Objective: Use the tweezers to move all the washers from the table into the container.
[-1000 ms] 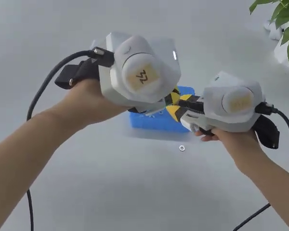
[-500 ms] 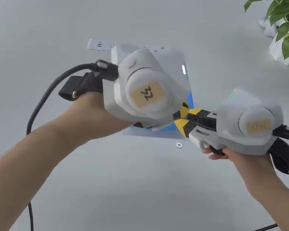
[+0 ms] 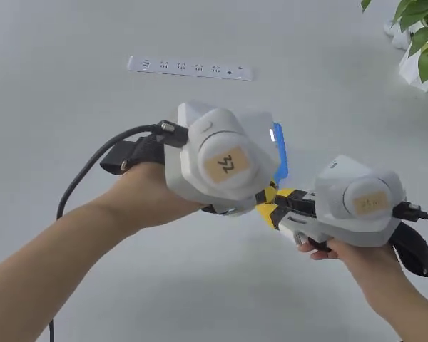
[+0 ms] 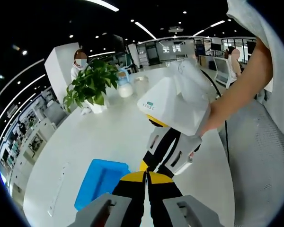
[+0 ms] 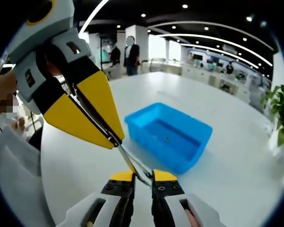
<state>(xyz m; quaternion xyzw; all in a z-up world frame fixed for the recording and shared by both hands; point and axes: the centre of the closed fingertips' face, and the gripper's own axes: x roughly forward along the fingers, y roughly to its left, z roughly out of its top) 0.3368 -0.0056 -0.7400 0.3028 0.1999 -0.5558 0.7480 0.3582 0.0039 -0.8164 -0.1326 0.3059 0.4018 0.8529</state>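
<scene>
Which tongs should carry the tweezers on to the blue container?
Left, probably. The left tongs are shut on the tweezers, close to the blue container; the right tongs only meet their tips.

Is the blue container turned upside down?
No, the blue container stands on the table with its open side up.

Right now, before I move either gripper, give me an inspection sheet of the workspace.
Surface: white table.
Job's things: blue container, one washer inside; tweezers between the grippers.
Clutter: power strip.
Grippers: left gripper shut on tweezers; right gripper with jaws narrow around their end, grip unclear.
Cables: black cable from left gripper.
Surroundings: potted plant; open office, a person standing behind.
</scene>
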